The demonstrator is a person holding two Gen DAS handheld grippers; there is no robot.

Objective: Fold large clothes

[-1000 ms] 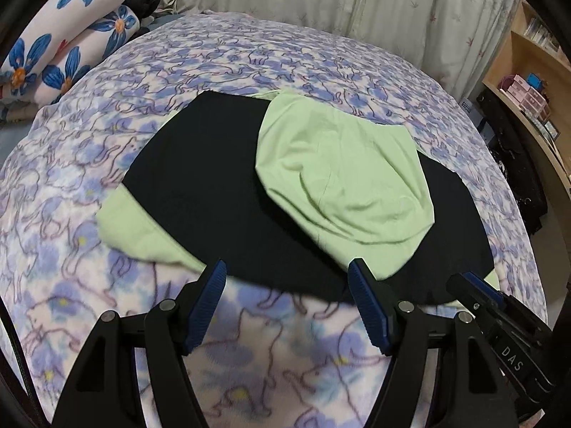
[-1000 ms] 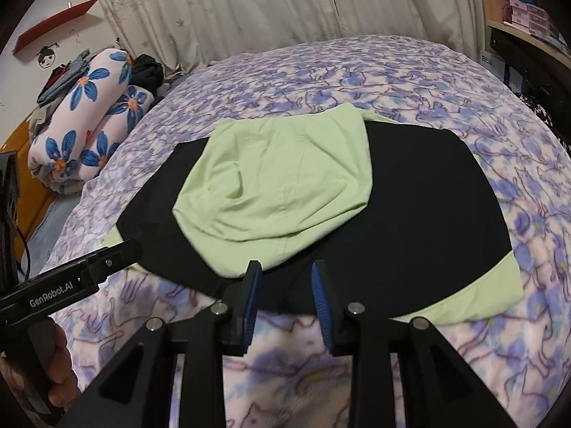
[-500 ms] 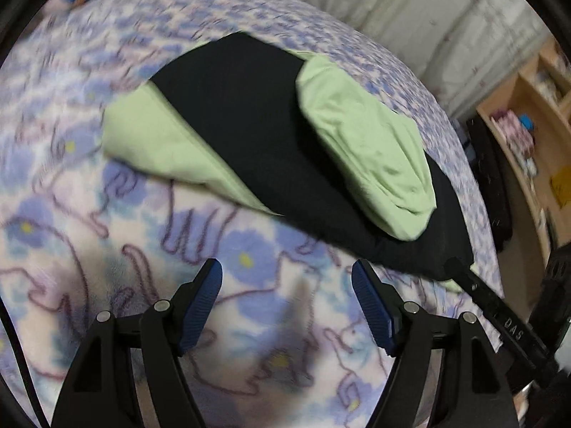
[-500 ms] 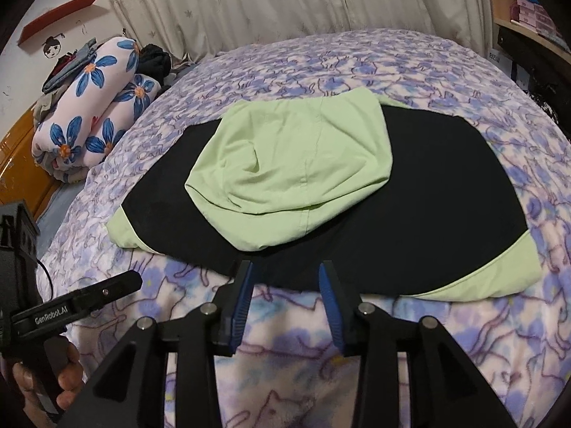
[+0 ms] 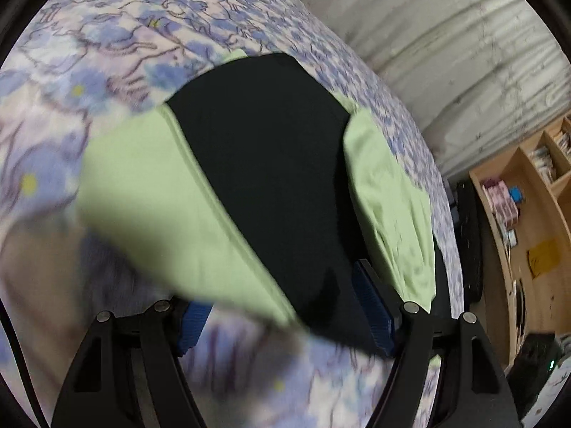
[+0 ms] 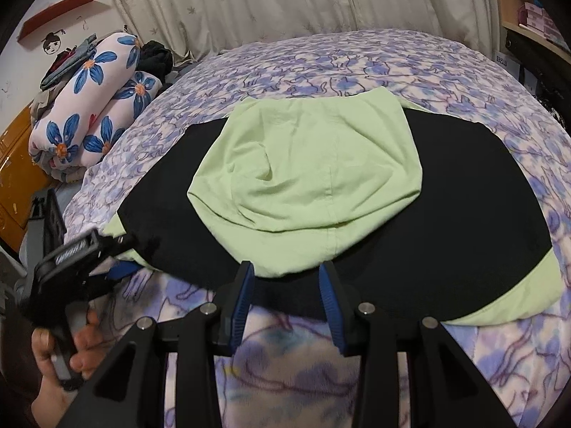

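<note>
The black-and-green garment (image 6: 446, 192) lies flat on the bed (image 6: 357, 60). The left hand-held gripper (image 5: 282, 315) straddles its corner, jaws spread. The right hand-held gripper (image 6: 287, 287), also spread, sits at its near edge.

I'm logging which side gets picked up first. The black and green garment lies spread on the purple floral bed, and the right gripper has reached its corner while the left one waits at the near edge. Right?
The sides are swapped. In the right wrist view, the left gripper is at the garment's left corner, and the right gripper waits open at the near edge. The garment does lie on the bed.

Black plastic two-finger left gripper (image 5: 285, 306) with ribbed blue pads, silver screws; matching right gripper (image 6: 287, 285); bare-skinned hand (image 6: 67, 353).
</note>
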